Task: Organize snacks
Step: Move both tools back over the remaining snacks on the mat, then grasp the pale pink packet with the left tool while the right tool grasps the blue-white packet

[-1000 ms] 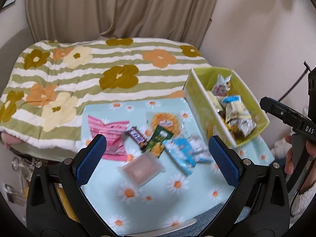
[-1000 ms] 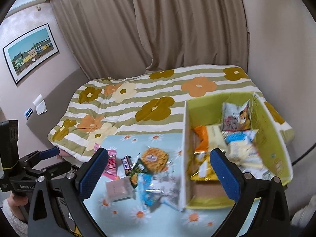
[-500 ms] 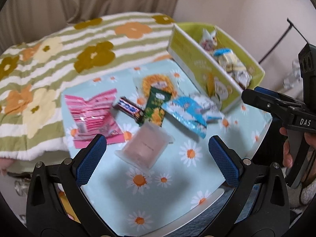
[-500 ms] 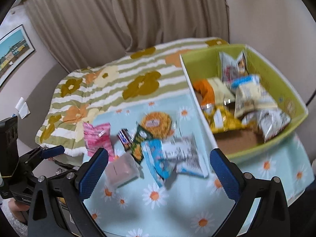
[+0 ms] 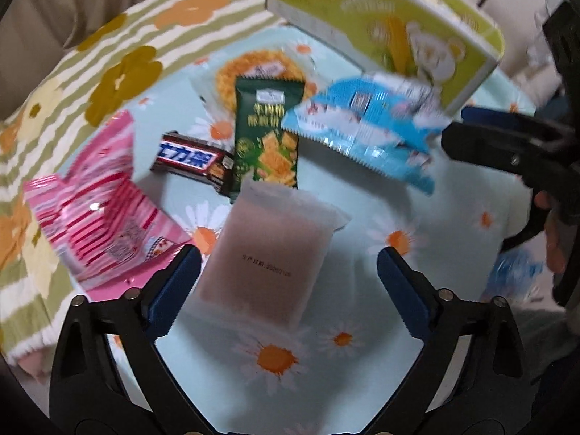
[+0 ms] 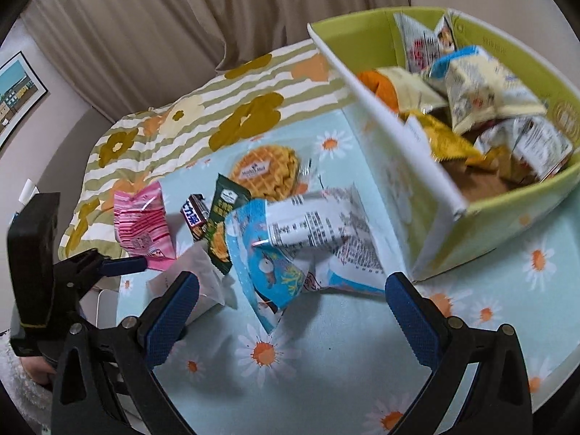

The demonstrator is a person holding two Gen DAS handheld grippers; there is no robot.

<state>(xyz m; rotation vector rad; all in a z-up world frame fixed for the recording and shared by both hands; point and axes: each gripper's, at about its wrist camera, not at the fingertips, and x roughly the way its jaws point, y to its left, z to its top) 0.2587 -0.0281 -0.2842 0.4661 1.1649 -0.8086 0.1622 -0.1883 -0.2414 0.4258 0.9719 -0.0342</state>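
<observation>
Risk at the approach: left gripper [image 5: 288,272], jaws spread and closing with nothing yet pressed between them, straddles the frosted pink packet [image 5: 264,250] on the near daisy cloth [image 5: 275,355]; a skewed close could pinch only film or nudge the green cracker pack [image 5: 266,134] touching its far edge. Right gripper [image 6: 291,299] hangs open above the blue penguin bag [image 6: 268,264], near the green bin [image 6: 507,203]. Compared with a second ago, both grippers have dropped close to the snacks, and the left has begun narrowing.

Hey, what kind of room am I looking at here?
Most likely a bedroom at home: a bed with a flowered striped blanket sits behind the table, beige curtains hang along the wall, and a framed picture hangs at left.
</observation>
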